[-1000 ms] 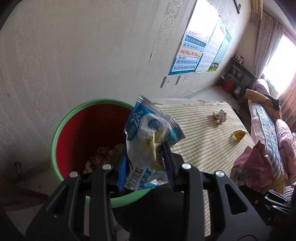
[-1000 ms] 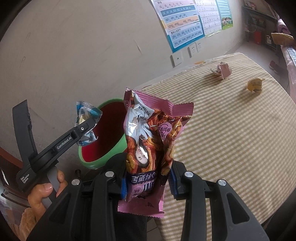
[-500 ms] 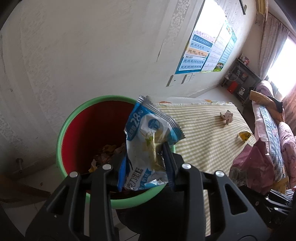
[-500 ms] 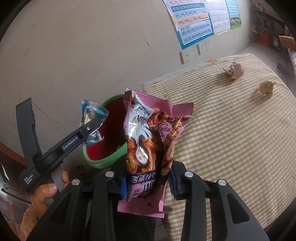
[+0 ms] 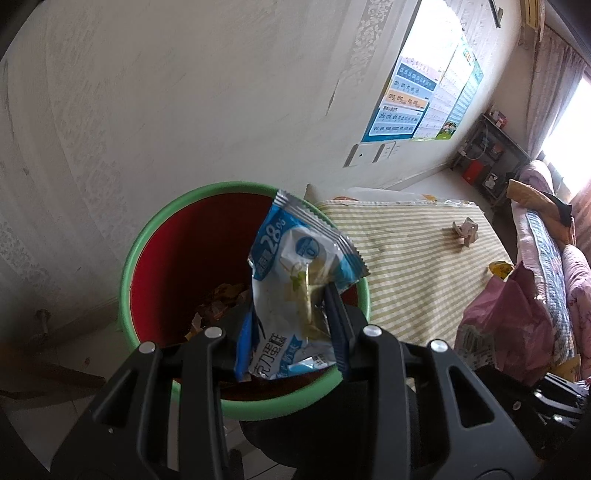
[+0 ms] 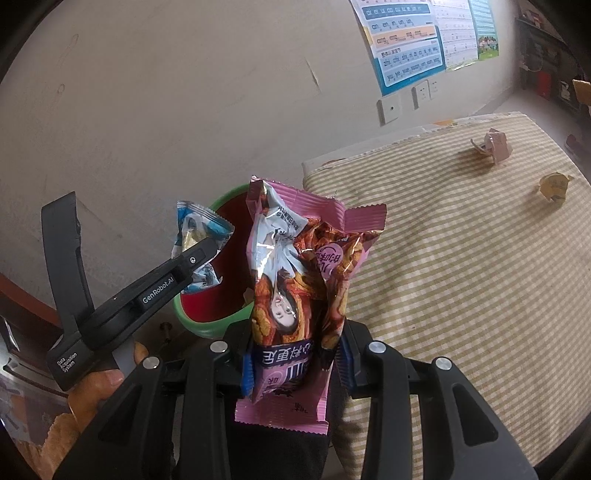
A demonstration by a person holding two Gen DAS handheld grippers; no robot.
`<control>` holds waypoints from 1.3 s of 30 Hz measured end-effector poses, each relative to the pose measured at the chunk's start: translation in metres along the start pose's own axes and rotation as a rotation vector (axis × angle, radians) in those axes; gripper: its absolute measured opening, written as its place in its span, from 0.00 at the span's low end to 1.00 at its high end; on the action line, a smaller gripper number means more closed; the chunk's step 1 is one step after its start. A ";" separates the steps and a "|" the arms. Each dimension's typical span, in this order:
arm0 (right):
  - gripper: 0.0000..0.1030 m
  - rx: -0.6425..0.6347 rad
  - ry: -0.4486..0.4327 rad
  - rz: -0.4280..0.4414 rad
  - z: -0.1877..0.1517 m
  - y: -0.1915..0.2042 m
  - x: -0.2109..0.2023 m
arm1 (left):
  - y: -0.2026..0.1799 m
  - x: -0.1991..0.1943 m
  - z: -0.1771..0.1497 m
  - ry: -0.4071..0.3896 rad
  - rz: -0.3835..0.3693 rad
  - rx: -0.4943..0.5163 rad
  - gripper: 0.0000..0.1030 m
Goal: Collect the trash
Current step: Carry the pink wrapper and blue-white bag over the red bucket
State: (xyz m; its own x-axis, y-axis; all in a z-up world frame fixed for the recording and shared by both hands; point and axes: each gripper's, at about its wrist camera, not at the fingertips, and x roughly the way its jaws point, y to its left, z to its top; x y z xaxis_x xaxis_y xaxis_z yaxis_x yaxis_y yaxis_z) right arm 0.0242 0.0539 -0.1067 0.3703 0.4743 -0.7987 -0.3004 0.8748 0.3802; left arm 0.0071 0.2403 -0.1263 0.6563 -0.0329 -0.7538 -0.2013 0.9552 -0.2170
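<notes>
My left gripper [image 5: 291,332] is shut on a blue and white snack wrapper [image 5: 295,280] and holds it over the near rim of a green bin with a red inside [image 5: 177,258]; wrappers lie at the bin's bottom. My right gripper [image 6: 293,354] is shut on a pink snack bag [image 6: 299,288], held upright beside the table edge, right of the bin [image 6: 207,314]. The left gripper [image 6: 195,258] with its wrapper [image 6: 195,225] shows in the right wrist view above the bin's left rim. The pink bag [image 5: 509,317] shows at right in the left wrist view.
A table with a yellow checked cloth [image 6: 480,280] stands right of the bin. On it lie a crumpled pink paper [image 6: 495,146] and a yellow wrapper [image 6: 554,186]. A white wall with a poster [image 6: 417,33] is behind. A bed [image 5: 554,251] lies far right.
My left gripper has moved closer over the bin with the blue wrapper. My right gripper with the pink bag has shifted slightly left toward the bin. Both stay shut.
</notes>
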 end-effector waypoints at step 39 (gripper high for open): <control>0.33 -0.133 0.006 0.040 0.031 0.034 0.031 | 0.041 0.031 0.015 0.031 0.060 -0.073 0.33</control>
State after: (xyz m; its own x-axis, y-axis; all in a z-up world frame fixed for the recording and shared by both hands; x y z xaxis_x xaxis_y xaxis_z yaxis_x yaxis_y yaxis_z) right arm 0.0529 0.1016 -0.1041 0.3507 0.5072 -0.7873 -0.4283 0.8344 0.3468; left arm 0.0295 0.2831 -0.1494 0.6188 0.0136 -0.7854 -0.2926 0.9319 -0.2144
